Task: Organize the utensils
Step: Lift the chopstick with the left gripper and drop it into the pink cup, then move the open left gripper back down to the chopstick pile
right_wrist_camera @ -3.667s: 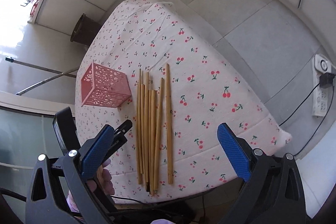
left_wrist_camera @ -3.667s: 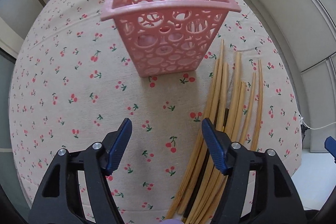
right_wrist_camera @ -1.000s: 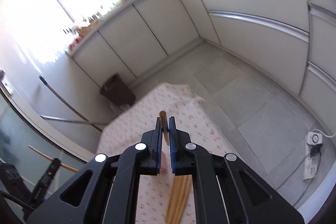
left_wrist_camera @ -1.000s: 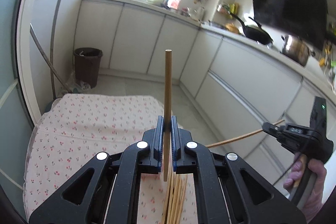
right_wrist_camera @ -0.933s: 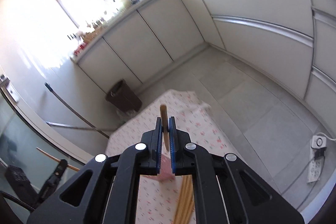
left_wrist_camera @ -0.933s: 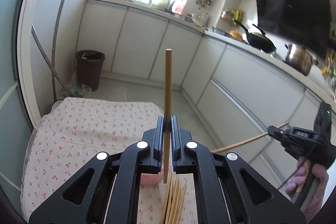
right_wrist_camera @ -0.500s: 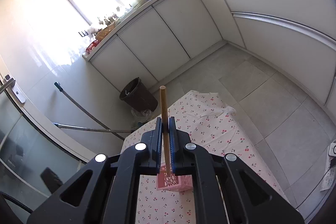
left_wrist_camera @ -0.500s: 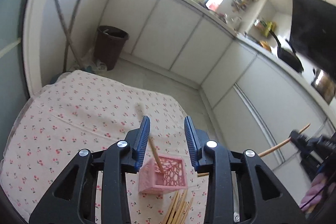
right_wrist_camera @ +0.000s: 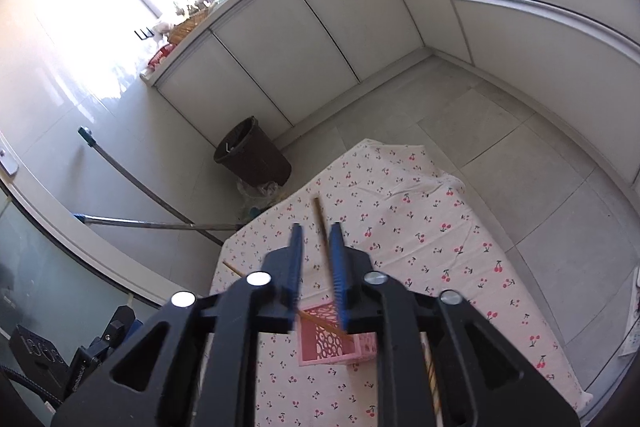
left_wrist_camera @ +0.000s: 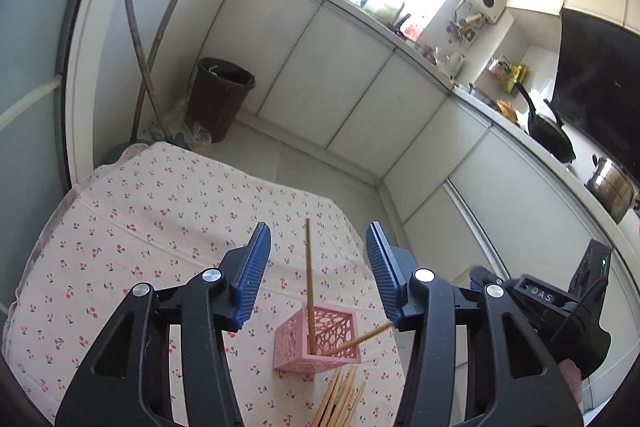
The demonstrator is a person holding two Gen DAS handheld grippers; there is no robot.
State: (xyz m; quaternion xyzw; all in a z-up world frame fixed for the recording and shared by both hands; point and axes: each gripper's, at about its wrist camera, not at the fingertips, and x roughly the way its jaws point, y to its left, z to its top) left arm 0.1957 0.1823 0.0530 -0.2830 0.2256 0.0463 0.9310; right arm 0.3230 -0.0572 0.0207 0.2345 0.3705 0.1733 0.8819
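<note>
One basket (left_wrist_camera: pixel 316 341) — two chopsticks (left_wrist_camera: pixel 309 283) inside

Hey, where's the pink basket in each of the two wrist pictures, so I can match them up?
Left wrist view: the pink basket sits low, just right of centre, framed between the open jaws, with two chopsticks standing in it.
Right wrist view: the basket lies low at centre, partly hidden behind the jaws.
Shared landmark: the dark brown bin on the floor beyond the cherry-print tablecloth.
</note>
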